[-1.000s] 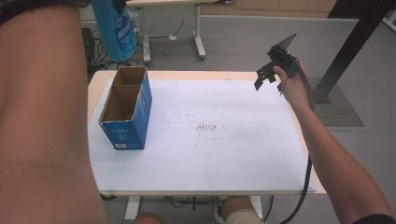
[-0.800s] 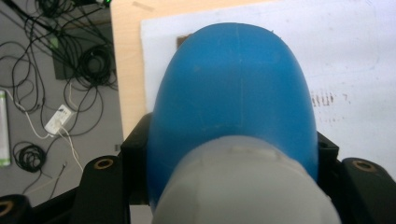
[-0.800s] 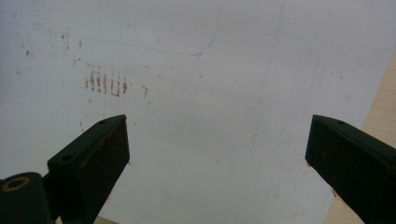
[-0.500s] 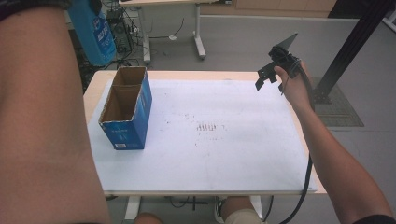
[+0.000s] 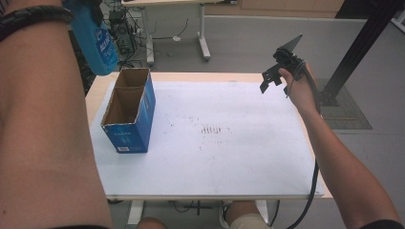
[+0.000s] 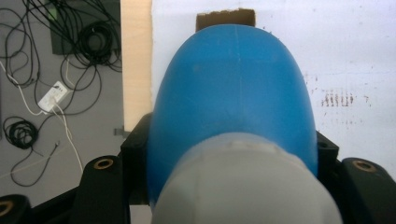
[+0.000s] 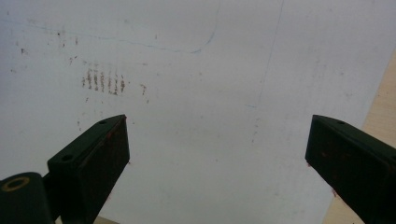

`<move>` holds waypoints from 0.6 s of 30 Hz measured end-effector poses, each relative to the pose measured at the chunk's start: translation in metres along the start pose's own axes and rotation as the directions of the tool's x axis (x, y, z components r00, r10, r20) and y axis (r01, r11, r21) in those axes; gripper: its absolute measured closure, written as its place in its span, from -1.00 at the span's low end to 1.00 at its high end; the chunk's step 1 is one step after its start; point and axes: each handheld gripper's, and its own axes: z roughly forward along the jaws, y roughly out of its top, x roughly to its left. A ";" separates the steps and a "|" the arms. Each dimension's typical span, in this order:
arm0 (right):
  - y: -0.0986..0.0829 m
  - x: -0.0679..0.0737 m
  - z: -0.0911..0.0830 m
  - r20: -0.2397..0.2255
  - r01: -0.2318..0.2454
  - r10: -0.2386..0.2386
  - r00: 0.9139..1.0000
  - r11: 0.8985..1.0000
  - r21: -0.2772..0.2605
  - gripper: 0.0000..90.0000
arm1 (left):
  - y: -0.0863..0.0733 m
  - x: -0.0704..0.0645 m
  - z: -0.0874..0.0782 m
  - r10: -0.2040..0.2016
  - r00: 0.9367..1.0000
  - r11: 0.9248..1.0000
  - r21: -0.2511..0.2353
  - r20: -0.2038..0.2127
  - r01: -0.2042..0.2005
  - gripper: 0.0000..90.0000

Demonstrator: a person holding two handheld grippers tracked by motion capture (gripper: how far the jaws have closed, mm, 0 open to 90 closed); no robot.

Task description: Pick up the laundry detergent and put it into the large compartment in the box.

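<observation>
Blue bottle [image 5: 98,45] hangs in the air at the far left of the scene, above and just beyond the far end of the cardboard box [image 5: 128,112], held up by the left gripper [image 6: 229,177], whose black jaws press against its sides in the left gripper view; its pale cap end points back at that camera, and a brown strip of the box's rim peeks out past its blue body. That box, blue outside and brown inside, stands open-topped with two compartments on the left part of the white table [image 5: 229,157], one beyond the other. The person's left forearm [image 5: 45,133] covers the near left of the high view. Nothing lies between the bottle and the box's far compartment. Far on the right, the right gripper [image 5: 277,71] is raised over the table's far right corner, well apart from the box, its jaws spread wide with nothing between them. A patch of small brown marks [image 5: 210,130] sits mid-table.
</observation>
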 end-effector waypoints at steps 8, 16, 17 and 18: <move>0.000 0.001 0.002 0.001 0.001 -0.001 1.000 1.000 0.001 -0.86 | -0.001 0.004 0.015 -0.005 1.000 1.000 0.008 0.004 0.005 -0.15; -0.002 0.001 0.003 0.002 -0.004 0.004 1.000 1.000 0.003 -0.86 | 0.001 0.005 0.037 -0.001 1.000 1.000 0.028 0.016 0.000 -0.15; -0.002 0.000 0.003 0.002 -0.004 0.004 1.000 1.000 0.003 -0.86 | 0.001 0.005 0.039 0.002 1.000 1.000 0.031 0.017 -0.002 -0.15; -0.002 0.000 0.003 0.002 -0.005 0.005 1.000 1.000 0.002 -0.86 | 0.001 0.005 0.042 0.002 1.000 0.999 0.033 0.019 -0.002 -0.15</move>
